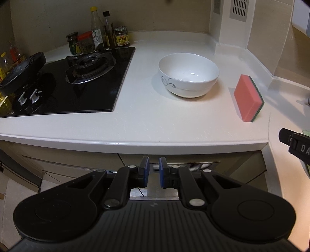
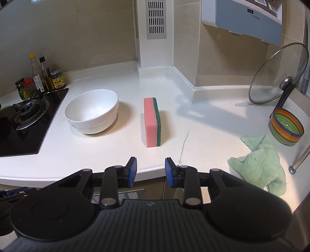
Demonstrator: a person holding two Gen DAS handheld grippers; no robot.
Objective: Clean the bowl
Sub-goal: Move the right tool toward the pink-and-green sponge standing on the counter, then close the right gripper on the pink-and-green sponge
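A: What's the room like?
B: A kitchen. Beige tiled walls [image 2: 87, 29] meet a white surface [image 1: 145, 120] that bends round a corner.
A: Anything fixed to it?
B: A black glass hob [image 1: 77, 83] is set in on the left. A white column with a grey vent [image 2: 156, 19] stands at the back, and a blue-and-white heater [image 2: 242, 17] hangs on the wall.
A: Below?
B: Beige cabinets [image 1: 67, 166].

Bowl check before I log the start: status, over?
Left gripper and right gripper open, empty. Bowl upright, untouched. Sponge standing beside it. Path clear.
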